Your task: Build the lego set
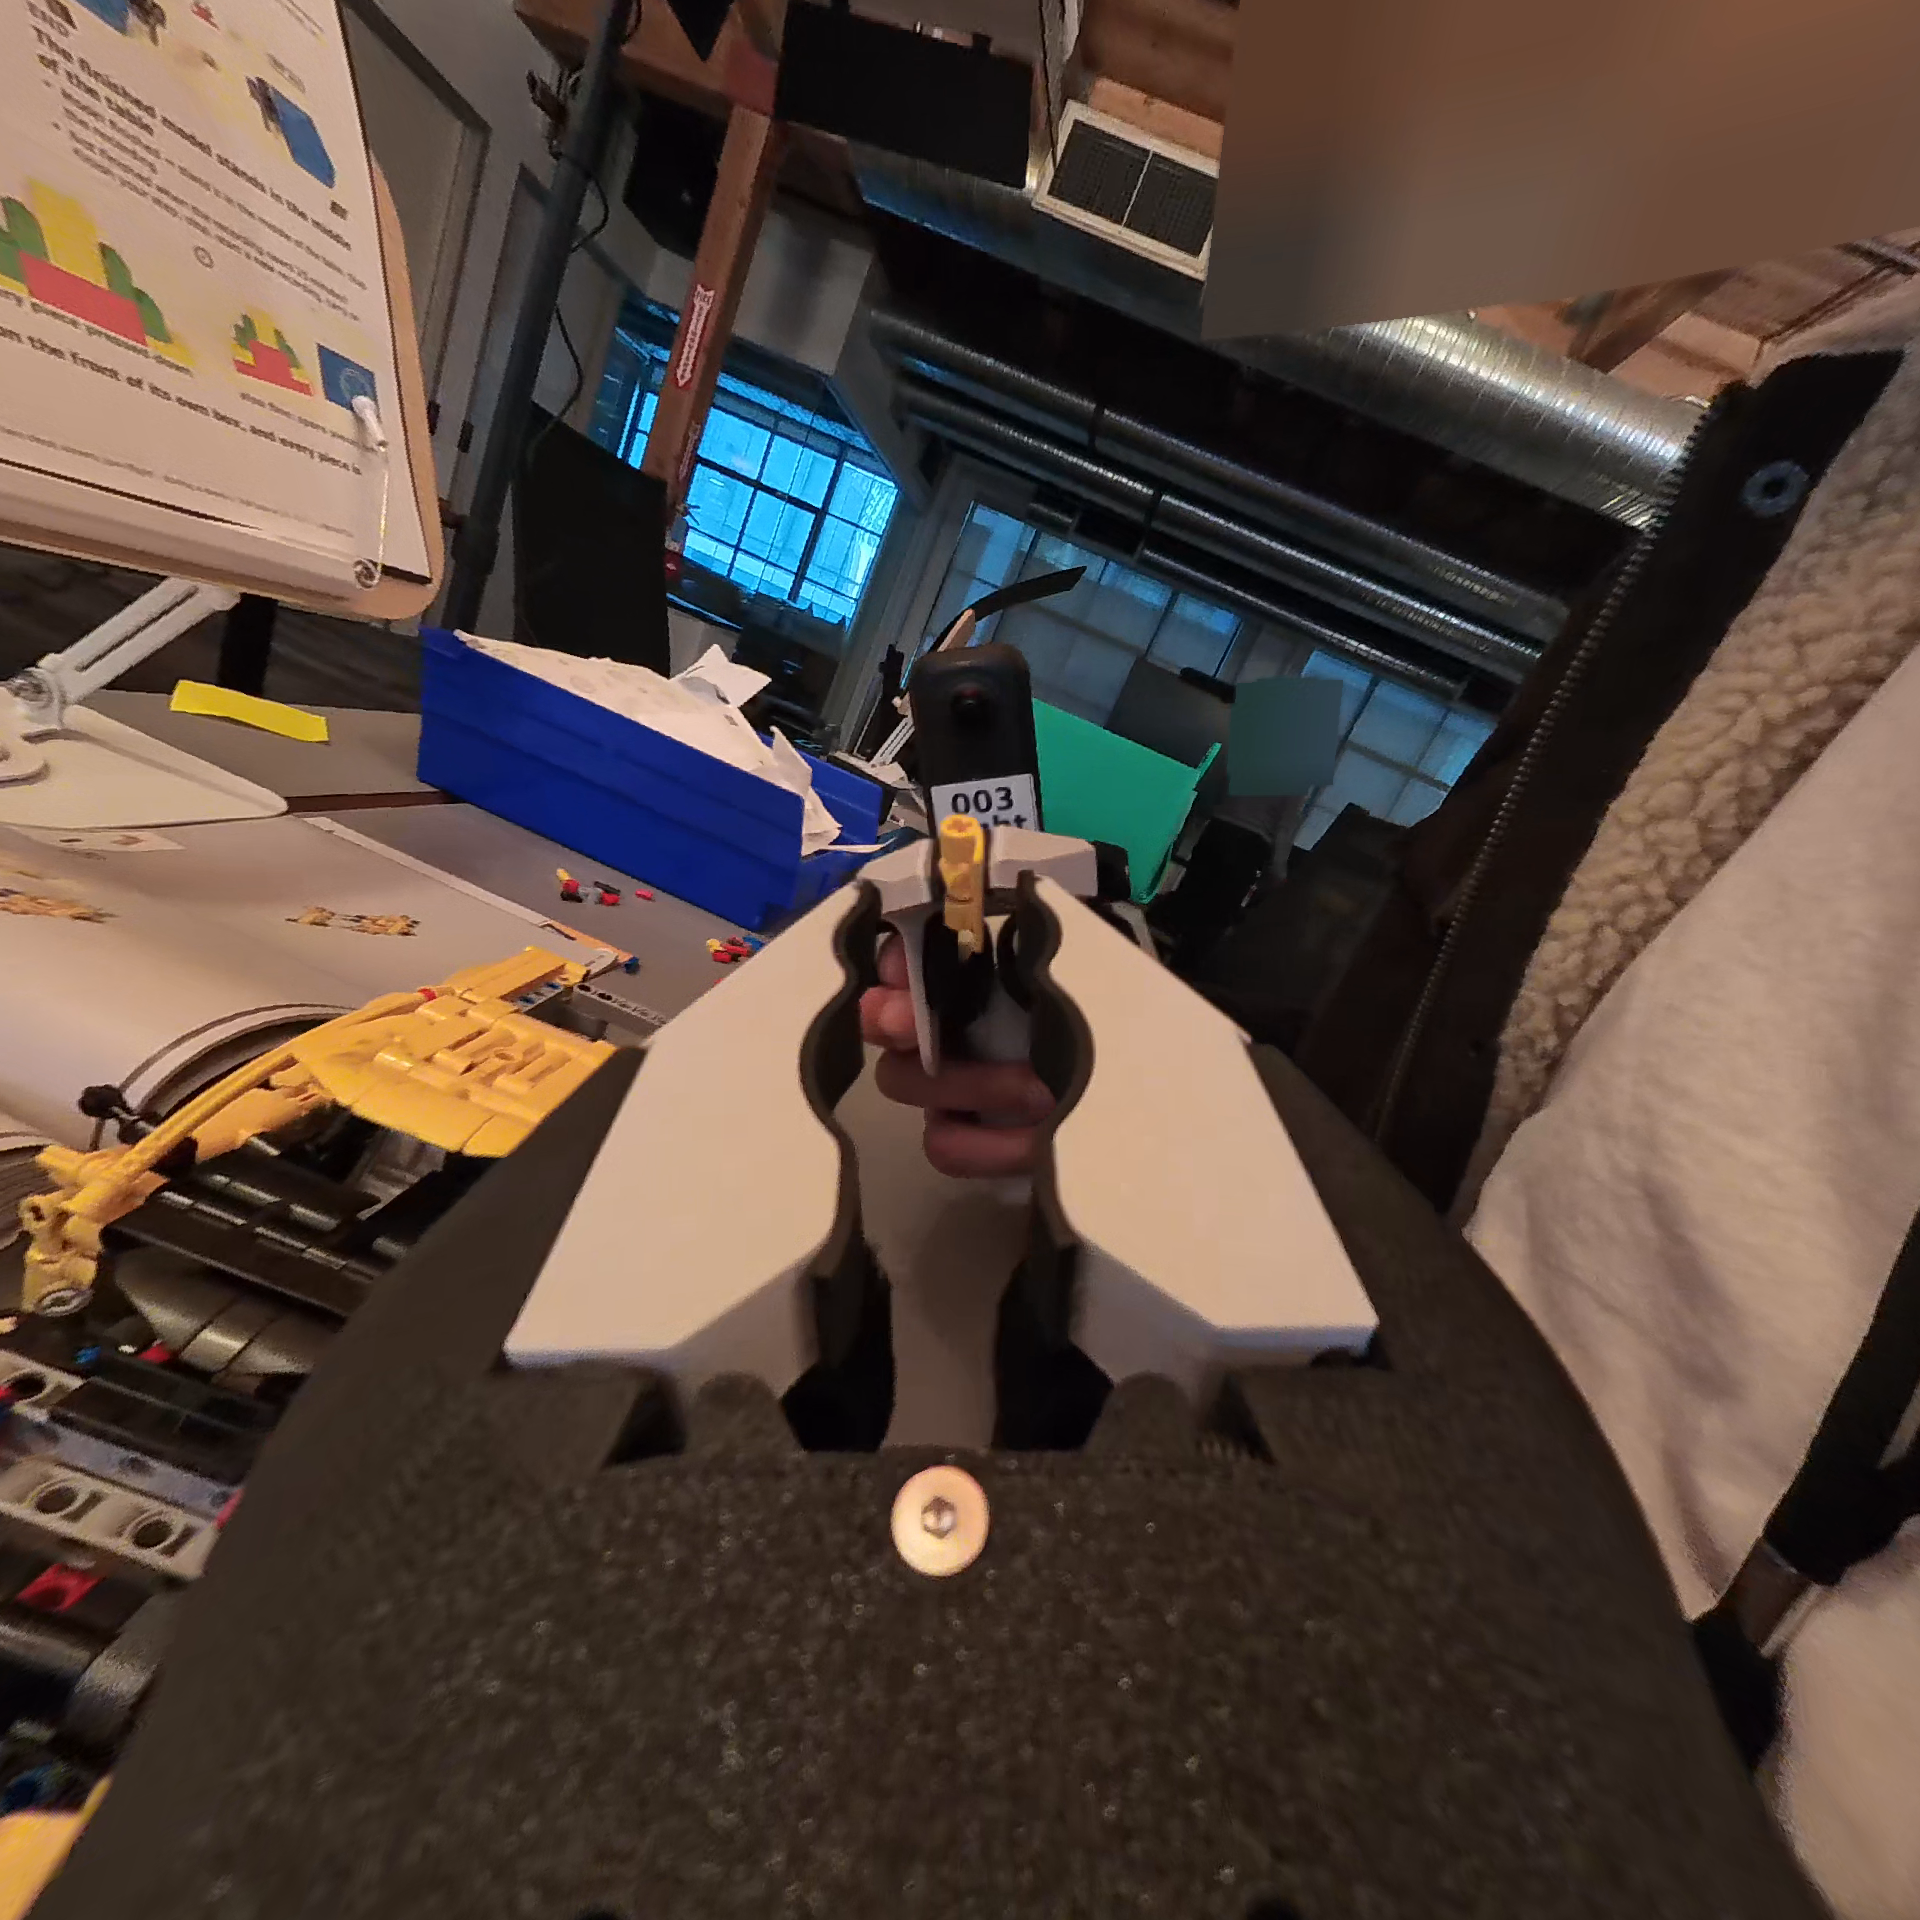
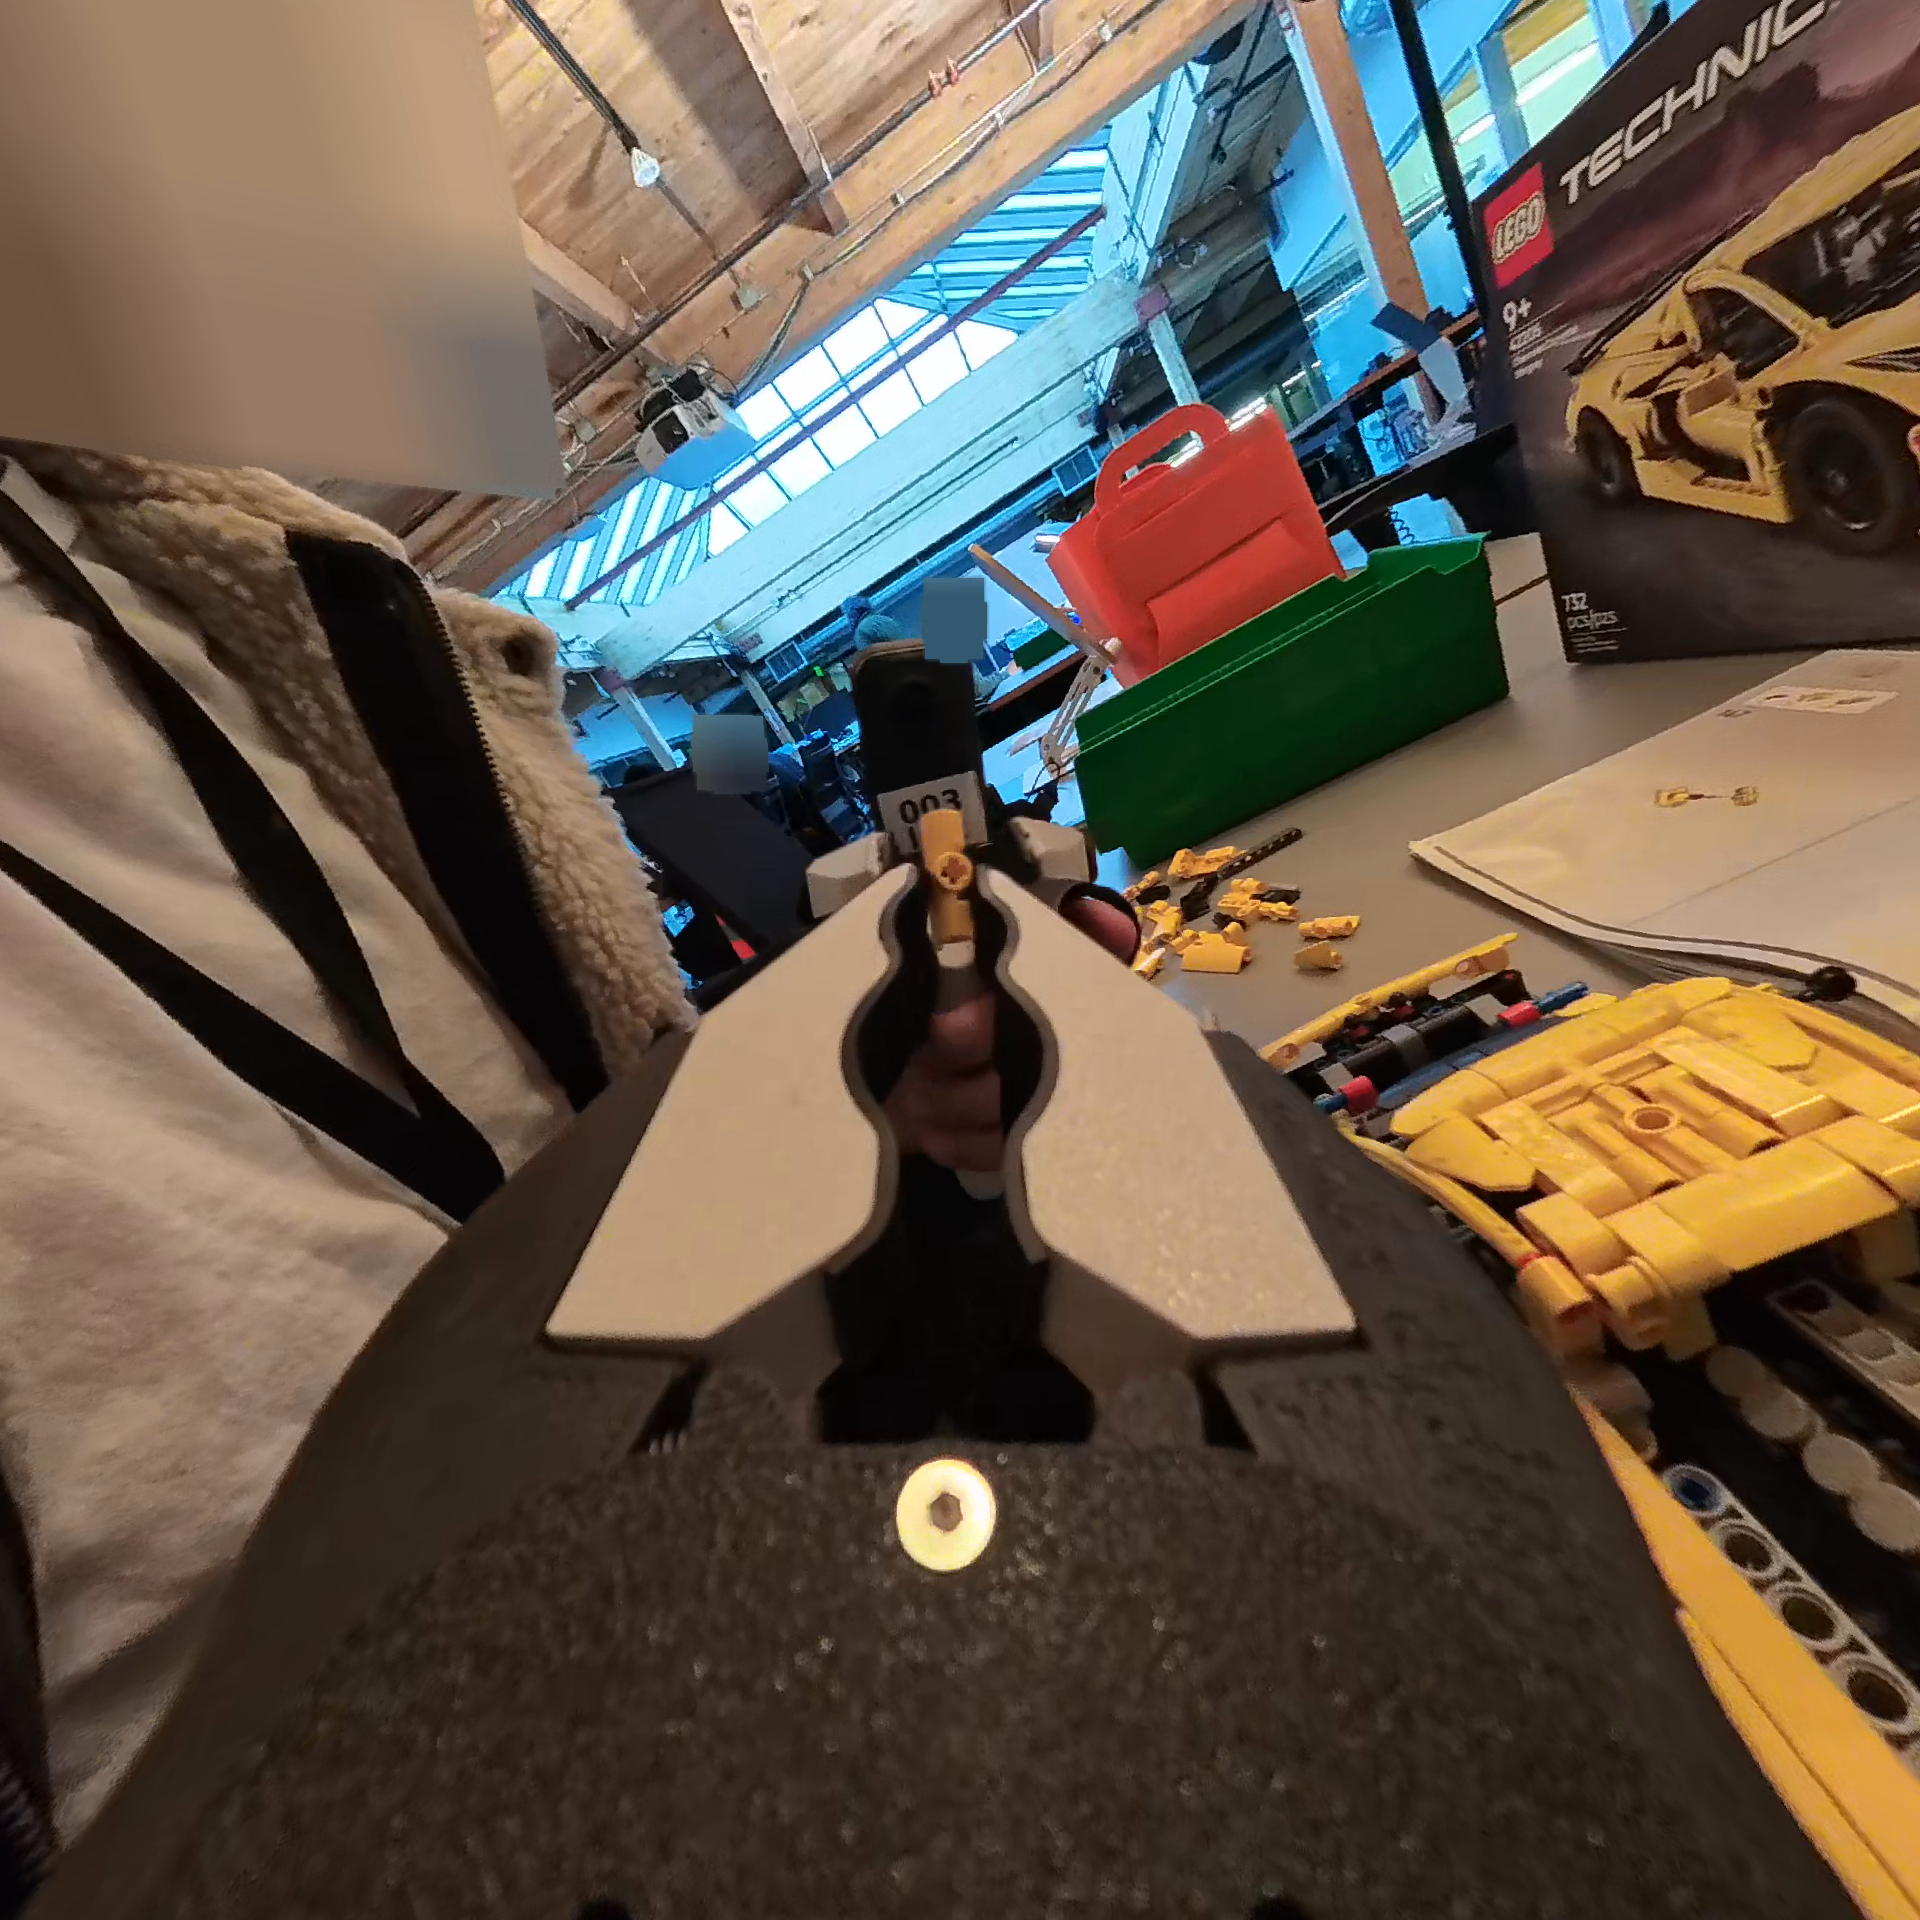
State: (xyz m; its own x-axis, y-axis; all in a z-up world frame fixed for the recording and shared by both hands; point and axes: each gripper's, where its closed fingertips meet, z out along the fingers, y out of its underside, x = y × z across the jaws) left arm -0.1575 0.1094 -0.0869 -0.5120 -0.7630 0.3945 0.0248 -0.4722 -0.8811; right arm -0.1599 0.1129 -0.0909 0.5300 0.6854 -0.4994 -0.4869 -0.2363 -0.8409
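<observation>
Nearest in each wrist view is the gripper's own body: coarse, grainy black plastic with a bright round screw, then 2 smooth grey wedge fingers with scalloped dark inner edges. The left gripper (image 1: pixel 951 909) and the right gripper (image 2: pixel 948 899) face each other tip to tip, raised above the table. Between the meeting tips stands a small yellow connector piece (image 2: pixel 948 878), upright, with a cross-shaped hole in its side. The right gripper's tips are clenched against it; whether the left gripper also pinches it, I cannot tell.

Below lies the yellow car model (image 2: pixel 1621 1143), all layered glossy panels and studded beams over a black frame. Farther off, loose yellow pieces (image 2: pixel 1236 920) scatter on the grey table (image 2: pixel 1382 831), before a green ribbed bin (image 2: pixel 1299 707) and a blue bin (image 1: pixel 623 769).
</observation>
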